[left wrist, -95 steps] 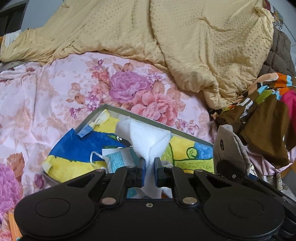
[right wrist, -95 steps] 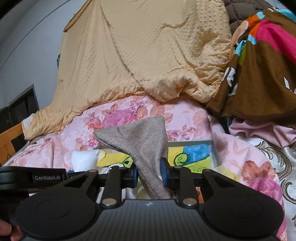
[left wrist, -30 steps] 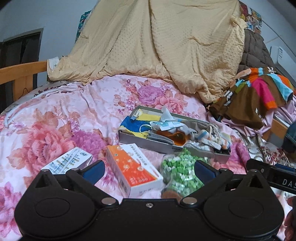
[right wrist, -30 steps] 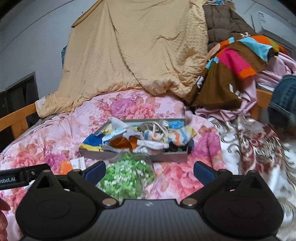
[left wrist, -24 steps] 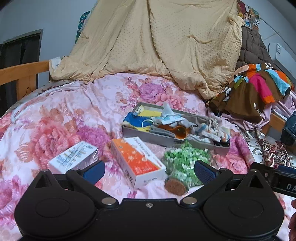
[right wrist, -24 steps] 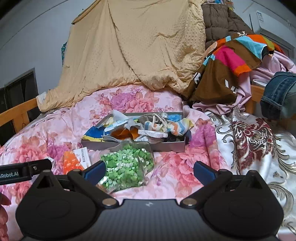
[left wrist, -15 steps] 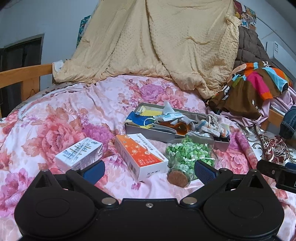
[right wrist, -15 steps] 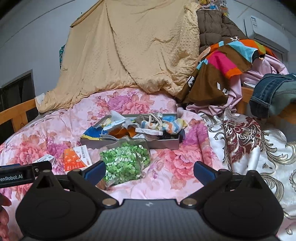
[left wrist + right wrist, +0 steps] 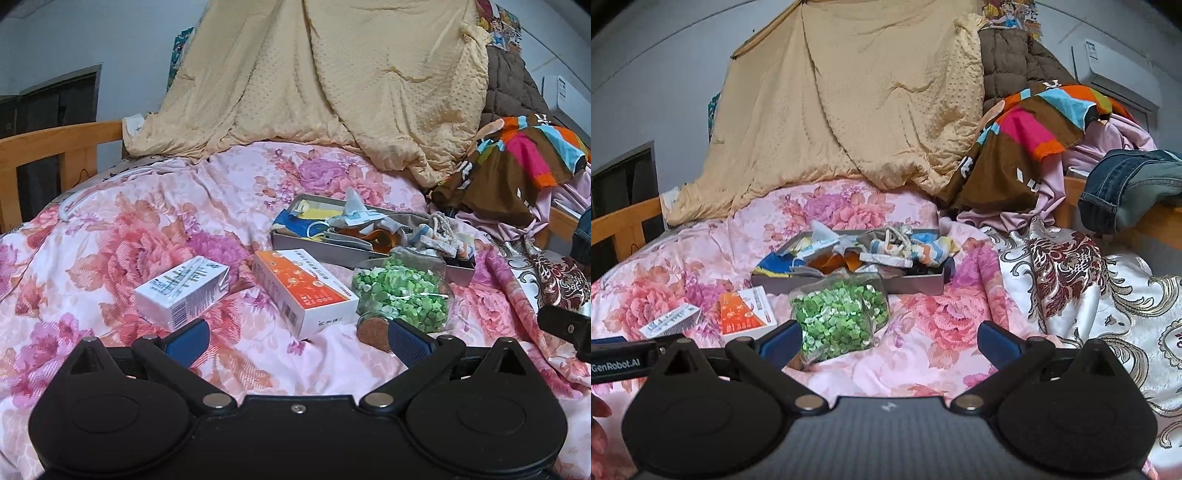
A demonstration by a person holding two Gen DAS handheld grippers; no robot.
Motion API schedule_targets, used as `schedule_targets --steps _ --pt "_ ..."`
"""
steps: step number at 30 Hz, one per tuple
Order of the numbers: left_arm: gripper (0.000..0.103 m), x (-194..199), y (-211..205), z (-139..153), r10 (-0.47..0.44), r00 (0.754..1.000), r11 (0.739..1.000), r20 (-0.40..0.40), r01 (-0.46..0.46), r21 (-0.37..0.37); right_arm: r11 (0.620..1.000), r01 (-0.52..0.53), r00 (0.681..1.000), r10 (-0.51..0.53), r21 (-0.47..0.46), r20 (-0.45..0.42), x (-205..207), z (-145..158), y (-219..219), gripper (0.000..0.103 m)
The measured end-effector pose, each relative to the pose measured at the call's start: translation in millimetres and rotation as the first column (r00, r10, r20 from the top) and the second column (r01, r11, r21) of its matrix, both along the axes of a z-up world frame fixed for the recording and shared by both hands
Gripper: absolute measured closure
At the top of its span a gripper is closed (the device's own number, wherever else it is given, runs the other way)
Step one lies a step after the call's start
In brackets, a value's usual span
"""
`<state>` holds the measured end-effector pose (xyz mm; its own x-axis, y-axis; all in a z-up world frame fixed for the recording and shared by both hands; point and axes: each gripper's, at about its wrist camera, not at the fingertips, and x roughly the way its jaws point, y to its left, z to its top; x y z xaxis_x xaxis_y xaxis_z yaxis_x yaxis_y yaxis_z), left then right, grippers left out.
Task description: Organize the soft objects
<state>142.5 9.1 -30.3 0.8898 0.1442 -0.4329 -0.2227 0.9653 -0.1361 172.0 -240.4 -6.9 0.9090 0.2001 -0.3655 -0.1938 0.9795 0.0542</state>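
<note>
A shallow grey box (image 9: 314, 248) (image 9: 916, 284) lies on the floral bedspread, filled with soft items: face masks, a striped cloth (image 9: 916, 253), an orange piece (image 9: 373, 236) and a grey pouch. My left gripper (image 9: 297, 338) is open and holds nothing, well back from the box. My right gripper (image 9: 888, 339) is also open with nothing in it, equally far from the box.
A jar of green paper stars with a cork lid (image 9: 400, 293) (image 9: 838, 317) lies in front of the box. An orange-and-white carton (image 9: 304, 291) and a white carton (image 9: 183, 291) lie left of it. A beige blanket (image 9: 332, 85), piled clothes (image 9: 1034, 140) and jeans (image 9: 1130, 184) surround the bed; a wooden rail (image 9: 48, 147) stands at left.
Both grippers let go of the white cloth and the grey pouch, opened wide and pulled back from the box; over the last second they kept drawing back slightly.
</note>
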Motion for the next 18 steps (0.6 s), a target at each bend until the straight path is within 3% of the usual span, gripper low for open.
schedule_targets --steps 18 --pt "0.001 -1.2 0.7 -3.8 0.014 1.0 1.0 -0.014 -0.014 -0.004 0.999 -0.028 0.999 0.027 -0.041 -0.034 4.4 -5.7 9.8 0.0"
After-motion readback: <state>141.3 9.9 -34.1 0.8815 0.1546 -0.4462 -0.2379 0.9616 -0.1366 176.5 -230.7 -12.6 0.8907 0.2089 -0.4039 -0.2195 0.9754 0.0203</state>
